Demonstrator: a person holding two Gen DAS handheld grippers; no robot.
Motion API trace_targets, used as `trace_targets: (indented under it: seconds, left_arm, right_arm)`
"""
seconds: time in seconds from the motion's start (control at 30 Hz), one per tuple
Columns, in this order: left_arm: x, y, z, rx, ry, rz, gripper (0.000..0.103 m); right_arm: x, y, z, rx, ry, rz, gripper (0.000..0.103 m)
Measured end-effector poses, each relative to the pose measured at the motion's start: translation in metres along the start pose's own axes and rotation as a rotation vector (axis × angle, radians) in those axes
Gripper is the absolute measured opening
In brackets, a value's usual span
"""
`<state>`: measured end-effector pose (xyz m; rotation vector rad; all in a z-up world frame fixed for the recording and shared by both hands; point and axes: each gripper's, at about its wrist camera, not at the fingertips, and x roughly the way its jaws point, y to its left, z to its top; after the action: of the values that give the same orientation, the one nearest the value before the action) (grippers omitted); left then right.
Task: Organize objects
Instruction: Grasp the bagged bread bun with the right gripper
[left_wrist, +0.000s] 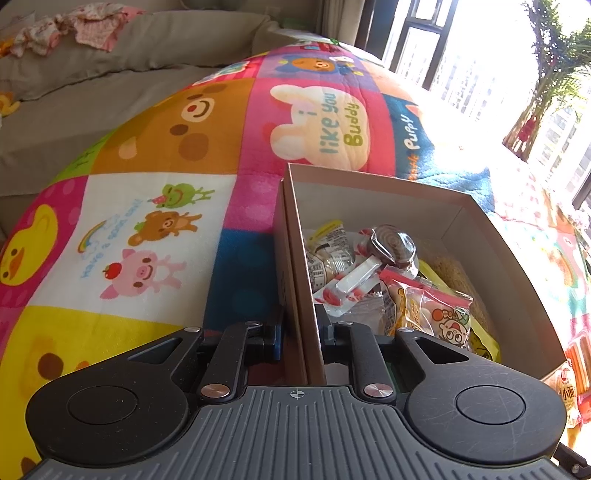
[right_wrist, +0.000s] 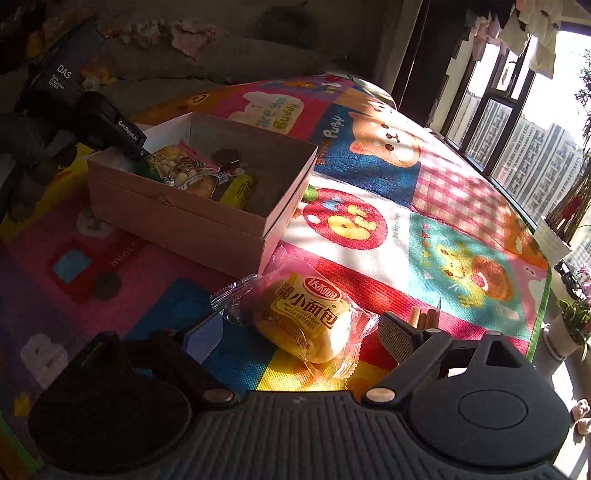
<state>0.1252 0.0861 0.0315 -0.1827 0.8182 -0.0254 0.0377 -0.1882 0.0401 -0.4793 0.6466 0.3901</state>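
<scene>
Left tongs (left_wrist: 301, 332) closed down on the near wall of the cardboard box (left_wrist: 388, 184), one finger outside, one inside, steadying it on the patterned play mat (left_wrist: 147, 221). Just ahead of them, inside the box: a heap of wrapped snacks, a foil-wrapped round candy (left_wrist: 393, 245) on top, a cartoon-printed packet (left_wrist: 439, 317) to the near right. Right tongs (right_wrist: 303, 334) spread wide and low over the mat, holding nothing, fingers either side of the packaged bread bun (right_wrist: 304, 319), which lies between them and slightly ahead; whether the pads touch the wrapper I cannot tell. A few wooden sticks (right_wrist: 421, 317) lie just behind the right-hand finger. The box sits ahead and to the left of the right tongs, its near corner close to the bun's wrapper. Judged step: gripping the bun to move it into the box. To do it well, close gently across the bun's middle rather than on the crinkled wrapper ends, since the bread is soft and the film likely slips; stop as soon as the grip holds. Lift clear of the box wall before travelling left, and aim for the bare floor on the far right side of the box. Left tongs should hold firm so the light box does not skid.
</scene>
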Motion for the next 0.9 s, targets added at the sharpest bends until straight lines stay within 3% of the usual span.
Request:
trace_targets:
  seconds: [0.07,0.33,0.6,0.73,0.9]
  left_arm:
    - [0.000,0.000,0.000,0.000,0.000,0.000,0.018]
    - [0.000,0.000,0.000,0.001,0.000,-0.001,0.018]
    - [0.000,0.001,0.000,-0.004,-0.001,0.000,0.018]
    - [0.000,0.001,0.000,-0.004,0.000,-0.001,0.018]
    - [0.000,0.001,0.000,-0.002,0.000,0.000,0.018]
  right_arm:
    - [0.014,-0.002,0.006,-0.045,0.015,0.020,0.097]
    - [0.052,-0.024,0.013,0.082,0.115,0.171,0.100]
    - [0.001,0.018,-0.009,0.093,0.108,0.326,0.101]
    - [-0.010,0.031,-0.006,0.068,0.086,0.323,0.101]
    - [0.018,0.006,0.008,0.309,0.156,0.268,0.101]
